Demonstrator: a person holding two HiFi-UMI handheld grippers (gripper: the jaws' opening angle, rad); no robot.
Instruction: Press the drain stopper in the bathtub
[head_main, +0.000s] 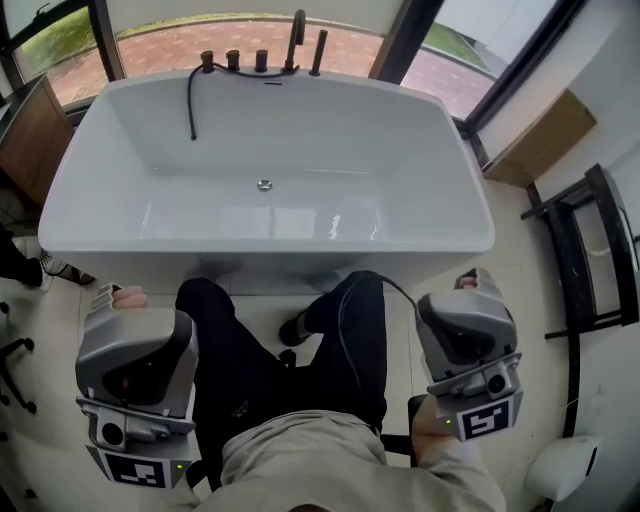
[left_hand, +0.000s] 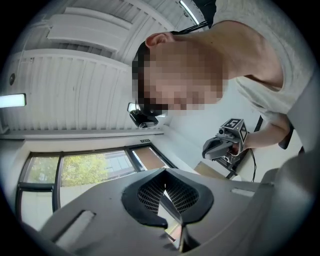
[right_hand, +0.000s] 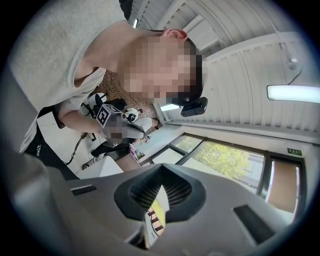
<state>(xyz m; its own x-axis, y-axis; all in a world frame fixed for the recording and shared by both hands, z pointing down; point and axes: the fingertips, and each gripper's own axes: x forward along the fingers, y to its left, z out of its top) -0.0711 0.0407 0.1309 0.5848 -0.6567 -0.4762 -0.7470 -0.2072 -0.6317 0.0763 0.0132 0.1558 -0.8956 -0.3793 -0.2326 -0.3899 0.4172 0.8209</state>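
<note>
The white bathtub (head_main: 270, 245) stands in front of me under the window, and the small round metal drain stopper (head_main: 264, 185) sits in the middle of its floor. Both grippers are low beside the person's knees, well short of the tub. My left gripper (head_main: 137, 352) (left_hand: 165, 192) points up at the person, its ribbed pads (left_hand: 150, 192) meeting with nothing between them. My right gripper (head_main: 466, 325) (right_hand: 161, 192) is tilted up the same way, its pads (right_hand: 175, 192) closed and empty. Each gripper view also catches the other gripper: the right gripper (left_hand: 222, 146) and the left gripper (right_hand: 127, 129).
Dark taps and a spout (head_main: 262, 58) line the tub's far rim, with a black hose (head_main: 190, 100) hanging inside. The person's black-trousered legs (head_main: 250, 350) are between the grippers. A black rack (head_main: 590, 260) and cardboard box (head_main: 545, 135) stand right, a wooden cabinet (head_main: 30, 140) left.
</note>
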